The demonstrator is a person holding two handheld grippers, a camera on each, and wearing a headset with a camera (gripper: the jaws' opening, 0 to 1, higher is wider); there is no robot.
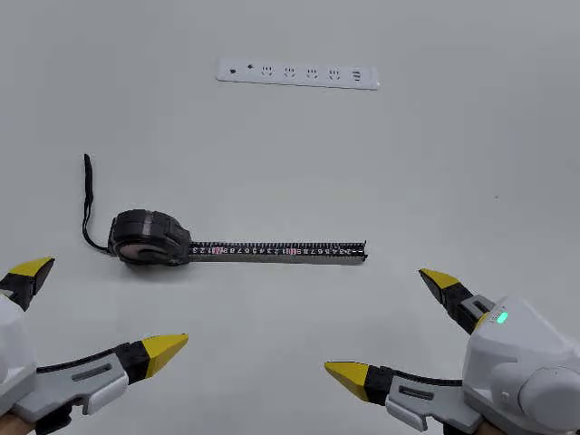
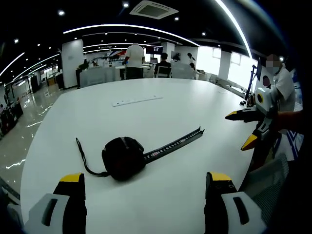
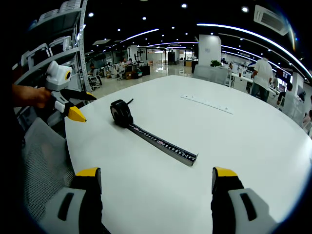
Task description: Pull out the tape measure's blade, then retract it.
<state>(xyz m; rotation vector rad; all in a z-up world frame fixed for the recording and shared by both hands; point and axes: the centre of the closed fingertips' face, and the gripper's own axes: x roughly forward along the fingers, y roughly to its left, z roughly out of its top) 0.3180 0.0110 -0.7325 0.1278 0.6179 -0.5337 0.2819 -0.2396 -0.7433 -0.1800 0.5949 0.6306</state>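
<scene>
1. Two grippers, both empty. Left gripper and right gripper hover over the near part of the worktop. The jaws of each are spread wide and pinch nothing.
2. Tape measure lies on its side on the worktop, well ahead of both grippers. Blade is out, flat along the surface and running rightward, with the hook end at its tip. Wrist strap trails off behind the case.
3. Judgement: the pull-out half looks done, so retraction is the step in hand. Blade rests extended with nothing holding it, so the lock is probably engaged.
4. To do it well: left jaws close across the case body to pin it down, clear of the blade's mouth and the strap. Right jaws take the blade near the hook end before any lock release.
5. Feed the blade back slowly under that grip. A loose blade may whip and spin the case round.
6. Lock slider can't be made out from these views. Locate it first.
7. Pose: left gripper aims toward the case and right gripper toward the hook end, both angled inward in the head view. Neither touches the tape measure.
8. Power strip lies at the far side, well apart and out of the way.
</scene>
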